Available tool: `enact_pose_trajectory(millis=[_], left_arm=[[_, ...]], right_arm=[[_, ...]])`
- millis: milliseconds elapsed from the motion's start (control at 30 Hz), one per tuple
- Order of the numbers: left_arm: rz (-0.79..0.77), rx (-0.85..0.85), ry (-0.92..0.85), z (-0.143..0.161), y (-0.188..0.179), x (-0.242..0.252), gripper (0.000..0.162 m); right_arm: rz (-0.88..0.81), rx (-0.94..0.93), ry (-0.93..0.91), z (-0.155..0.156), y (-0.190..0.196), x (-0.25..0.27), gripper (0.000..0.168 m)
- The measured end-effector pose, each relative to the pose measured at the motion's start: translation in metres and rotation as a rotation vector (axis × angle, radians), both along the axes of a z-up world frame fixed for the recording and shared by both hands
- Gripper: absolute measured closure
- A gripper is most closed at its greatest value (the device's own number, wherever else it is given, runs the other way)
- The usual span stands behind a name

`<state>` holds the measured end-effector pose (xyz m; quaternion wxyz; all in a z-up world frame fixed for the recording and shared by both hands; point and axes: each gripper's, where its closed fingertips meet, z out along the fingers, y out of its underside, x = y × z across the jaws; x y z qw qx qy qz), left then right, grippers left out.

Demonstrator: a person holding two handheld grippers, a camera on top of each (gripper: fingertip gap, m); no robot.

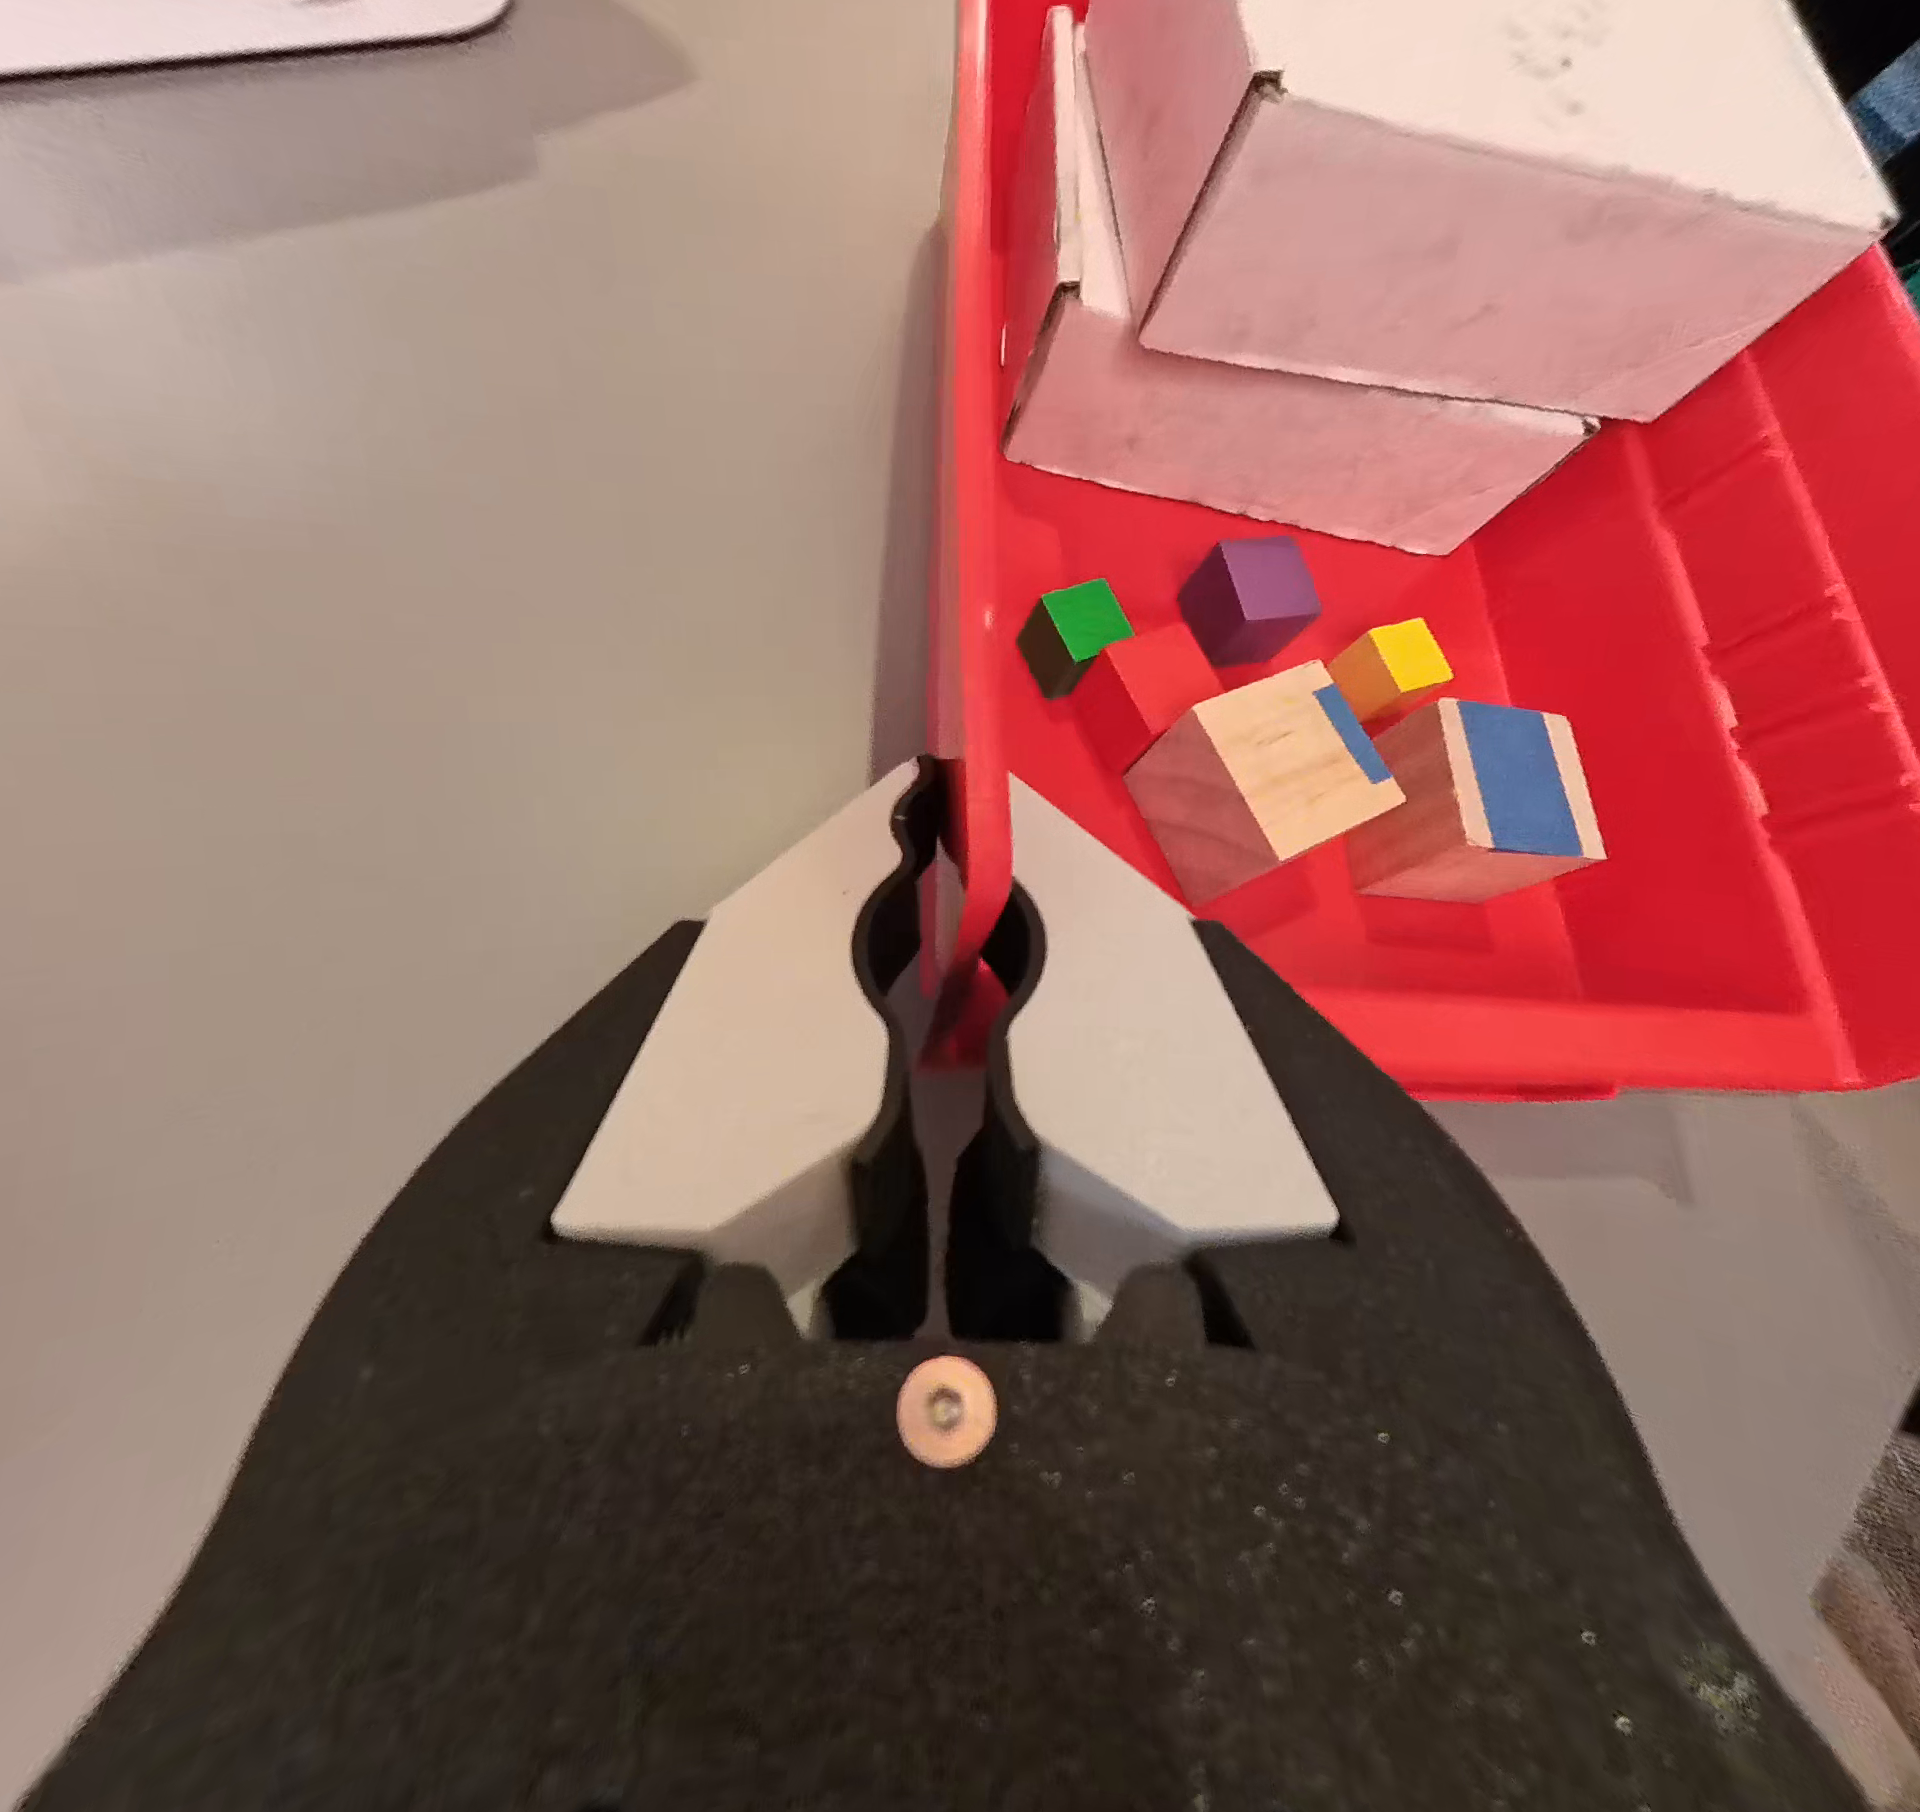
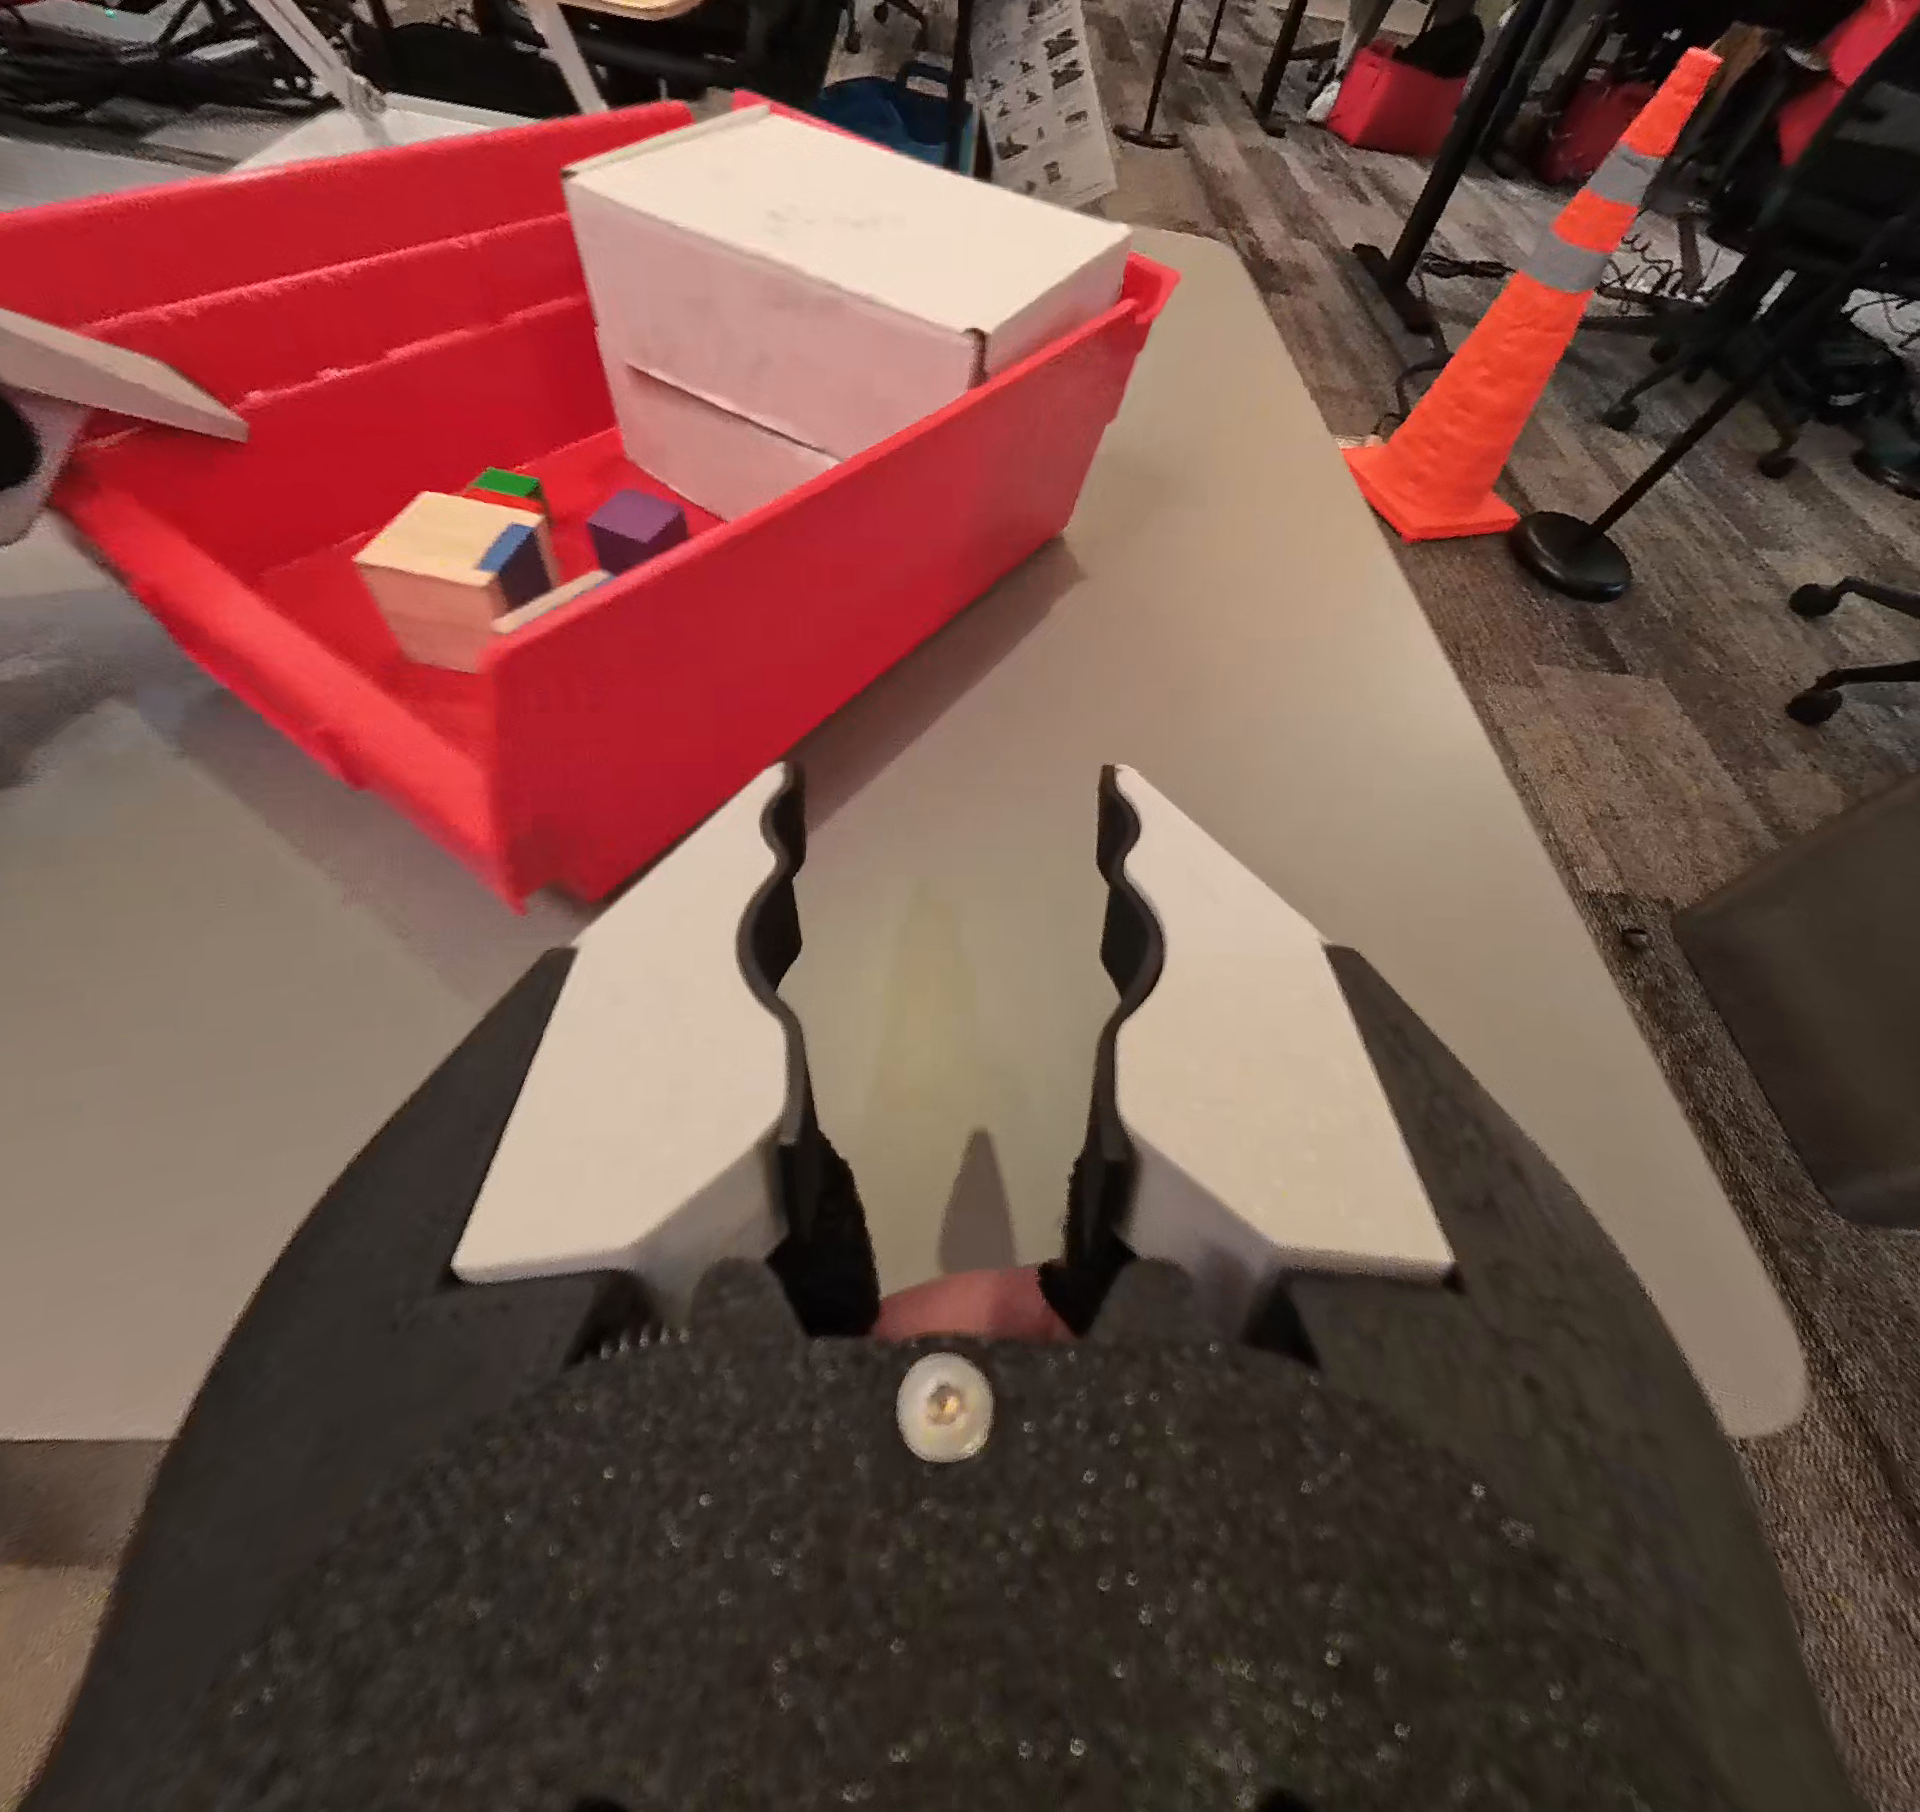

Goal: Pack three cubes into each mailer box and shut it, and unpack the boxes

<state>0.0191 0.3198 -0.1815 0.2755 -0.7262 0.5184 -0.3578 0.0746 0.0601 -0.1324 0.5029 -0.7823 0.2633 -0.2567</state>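
Left tool [image 1: 961,827] clenched on wall of red bin [image 1: 1714,723], which tilts off the bench [image 1: 416,619]. Right tool [image 2: 951,796] released, low over bench, bin ahead-left. Two mailer boxes [image 1: 1455,152] stacked at far end; cubes [image 1: 1262,775] nearer left tool.

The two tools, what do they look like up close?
Both look alike. The left tool and right tool each have a black, grainy-textured body, two pale grey wedge-shaped fingers with wavy black inner edges, and one round silver screw in the middle. No cables or sleeves show.
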Motion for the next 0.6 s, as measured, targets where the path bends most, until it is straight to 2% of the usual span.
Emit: enact_pose_trajectory(millis=[167,367,500,600], left_arm=[[0.107,0.003,0.003,0.001,0.030,-0.071,0.161],[0.328,0.003,-0.004,0.001,0.069,-0.150,0.161],[0.477,-0.003,-0.028,0.002,0.084,-0.174,0.160],[0.475,-0.003,-0.067,0.005,0.078,-0.172,0.154]], right_arm=[[0.058,-0.019,0.001,-0.005,0.023,-0.009,0.112],[0.120,-0.036,0.007,-0.010,0.044,-0.019,0.112],[0.148,-0.041,0.013,-0.013,0.054,-0.023,0.112],[0.158,-0.044,0.014,-0.013,0.058,-0.024,0.112]])
